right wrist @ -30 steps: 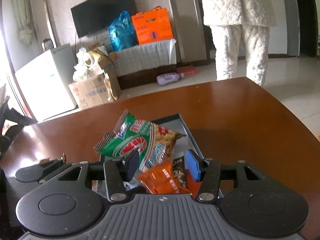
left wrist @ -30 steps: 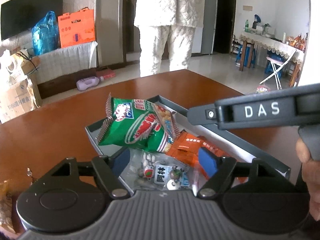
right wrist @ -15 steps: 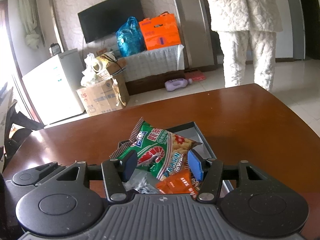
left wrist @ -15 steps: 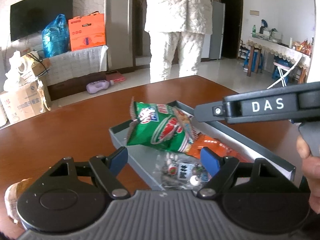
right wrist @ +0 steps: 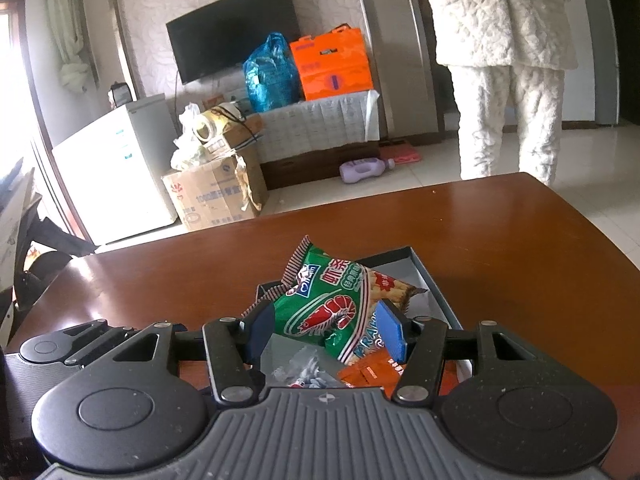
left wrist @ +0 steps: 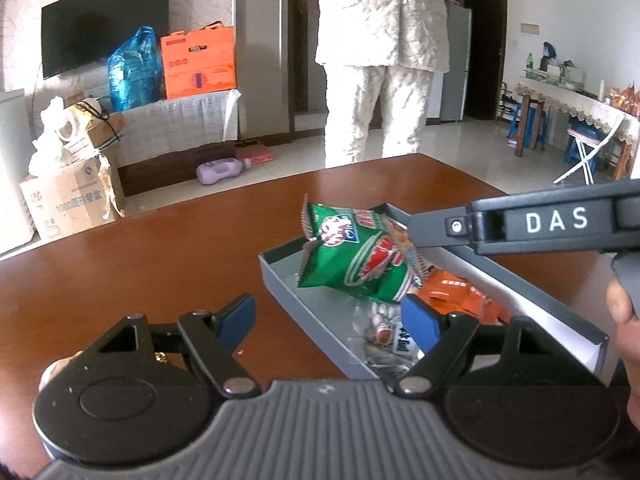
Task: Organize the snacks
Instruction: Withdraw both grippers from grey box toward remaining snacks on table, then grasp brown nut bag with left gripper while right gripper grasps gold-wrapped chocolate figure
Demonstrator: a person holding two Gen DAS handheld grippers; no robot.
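A grey box (left wrist: 280, 280) on the brown table holds a green prawn-cracker bag (left wrist: 352, 260), an orange packet (left wrist: 460, 296) and a clear candy bag (left wrist: 384, 332). My left gripper (left wrist: 332, 320) is open and empty, low over the box's near left corner. My right gripper (right wrist: 326, 330) is open and empty, its fingers on either side of the green bag (right wrist: 332, 304) above the box (right wrist: 424, 264). The orange packet (right wrist: 372, 372) and clear bag (right wrist: 304, 368) lie below it. The right gripper's side shows in the left wrist view (left wrist: 552, 220).
A person in white (left wrist: 380, 60) stands beyond the table's far edge. Brown tabletop (left wrist: 140, 260) stretches left of the box. Cardboard boxes (right wrist: 216, 192) and a white cabinet (right wrist: 116, 160) stand on the floor behind.
Both grippers have drawn back and up from the box. The left gripper has shifted left, so the box now sits to its right. The snacks stay in the box.
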